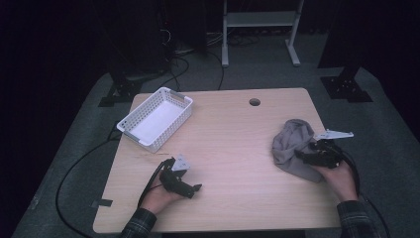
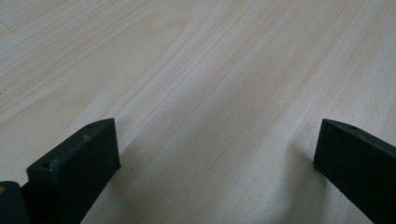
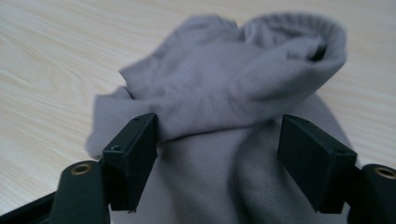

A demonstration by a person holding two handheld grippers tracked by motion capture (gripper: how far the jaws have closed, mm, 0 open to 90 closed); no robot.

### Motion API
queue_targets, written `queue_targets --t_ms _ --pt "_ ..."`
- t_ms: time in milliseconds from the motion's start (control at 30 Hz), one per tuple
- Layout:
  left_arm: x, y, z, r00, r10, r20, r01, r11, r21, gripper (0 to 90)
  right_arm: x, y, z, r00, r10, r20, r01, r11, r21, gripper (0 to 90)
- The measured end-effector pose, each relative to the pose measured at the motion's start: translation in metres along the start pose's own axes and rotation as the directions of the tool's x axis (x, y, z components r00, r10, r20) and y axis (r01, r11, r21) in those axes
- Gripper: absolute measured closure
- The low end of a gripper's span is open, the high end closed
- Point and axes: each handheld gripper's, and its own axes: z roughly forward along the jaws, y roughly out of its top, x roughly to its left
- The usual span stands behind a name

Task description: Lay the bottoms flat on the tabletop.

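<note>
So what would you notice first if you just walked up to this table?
Probably the crumpled grey cloth on the table's right side, lying between the open jaws of the right claw. Next, the white slotted basket sitting empty at the far left corner.

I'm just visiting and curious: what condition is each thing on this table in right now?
Grey cloth: crumpled in a heap on the table, lying between the right gripper's jaws.
White basket: upright, nothing inside.
Left gripper: jaws wide open over bare wood, holding nothing.
Right gripper: jaws apart around the cloth, not clamped on it.
Table: light wood, with a round hole near its far edge.
</note>
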Motion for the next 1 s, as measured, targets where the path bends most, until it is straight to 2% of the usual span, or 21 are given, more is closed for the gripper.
queue_targets --t_ms 33,67,100,167,200,300,400,433,533,600,667,700,733,767,800,833,867,1000 --pt "0.0 -0.001 0.0 1.0 0.001 0.002 -0.001 1.0 -0.005 0.0 0.0 -0.001 0.003 1.0 -0.002 0.006 0.002 1.0 0.009 32.2" --pt "0.0 -0.001 0.0 1.0 0.001 0.002 -0.001 1.0 -0.005 0.0 0.0 -0.001 0.003 1.0 -0.002 0.006 0.002 1.0 0.009 32.2" --pt "0.0 -0.001 0.0 1.0 0.002 0.003 -0.002 1.0 -0.008 0.0 -0.001 -0.001 0.006 0.9998 -0.017 0.008 0.016 1.0 0.013 49.7" --pt "0.0 -0.002 0.0 1.0 0.002 0.005 -0.002 0.9999 -0.017 0.0 -0.001 0.0 0.005 0.9999 -0.016 0.003 0.016 1.0 0.005 64.6" --pt "0.0 -0.002 0.0 1.0 0.002 0.005 -0.002 0.9999 -0.017 0.0 -0.001 0.0 0.005 0.9999 -0.016 0.003 0.016 1.0 0.005 64.6" --pt "0.001 -0.003 0.0 0.9999 0.007 0.009 -0.007 0.9998 -0.02 0.0 0.002 0.002 0.002 0.9999 -0.013 0.005 0.013 1.0 -0.008 80.9" --pt "0.001 -0.003 0.0 0.9999 0.008 0.009 -0.008 0.9998 -0.02 0.0 0.006 0.004 0.0 0.9996 -0.028 0.005 0.028 0.999 -0.025 81.5" --pt "0.001 -0.003 0.0 0.9999 0.008 0.009 -0.007 0.9998 -0.02 0.0 0.014 0.008 -0.004 0.9989 -0.043 -0.016 0.043 0.998 -0.055 81.8" --pt "0.001 -0.003 0.0 1.0 0.005 0.008 -0.005 0.9997 -0.022 0.0 0.031 0.016 -0.008 0.9955 -0.084 -0.045 0.079 0.993 -0.092 82.0" --pt "0.001 -0.002 0.0 0.9999 0.006 0.008 -0.006 0.9997 -0.022 0.0 0.043 0.023 -0.008 0.9909 -0.099 -0.091 0.087 0.989 -0.121 82.1" --pt "0.001 -0.003 0.0 1.0 0.003 0.009 -0.003 0.9998 -0.021 0.0 0.056 0.028 -0.006 0.9846 -0.122 -0.126 0.104 0.985 -0.135 82.1" --pt "0.001 -0.003 0.0 1.0 0.003 0.009 -0.003 0.9998 -0.021 0.0 0.056 0.028 -0.006 0.9846 -0.122 -0.126 0.104 0.985 -0.135 82.1" --pt "0.001 -0.003 0.0 1.0 0.003 0.009 -0.003 0.9998 -0.022 0.0 0.061 0.03 -0.004 0.9799 -0.137 -0.145 0.117 0.983 -0.141 82.0" --pt "0.001 -0.003 0.0 1.0 0.003 0.009 -0.003 0.9998 -0.022 0.0 0.073 0.034 -0.001 0.9709 -0.157 -0.181 0.132 0.98 -0.146 82.1" --pt "0.001 -0.003 0.0 1.0 0.003 0.009 -0.003 0.9998 -0.022 0.0 0.073 0.034 -0.001 0.9709 -0.157 -0.181 0.132 0.98 -0.146 82.1" --pt "0.001 -0.003 0.0 1.0 0.003 0.009 -0.003 0.9998 -0.022 0.0 0.078 0.036 0.001 0.9649 -0.17 -0.2 0.142 0.979 -0.149 82.0" --pt "0.001 -0.003 0.0 0.9999 0.005 0.009 -0.004 0.9998 -0.021 0.0 0.091 0.038 0.004 0.9501 -0.204 -0.236 0.169 0.973 -0.158 82.1" --pt "0.001 -0.003 0.0 1.0 0.004 0.009 -0.004 0.9998 -0.02 0.0 0.114 0.043 0.007 0.906 -0.267 -0.328 0.223 0.961 -0.167 82.0"
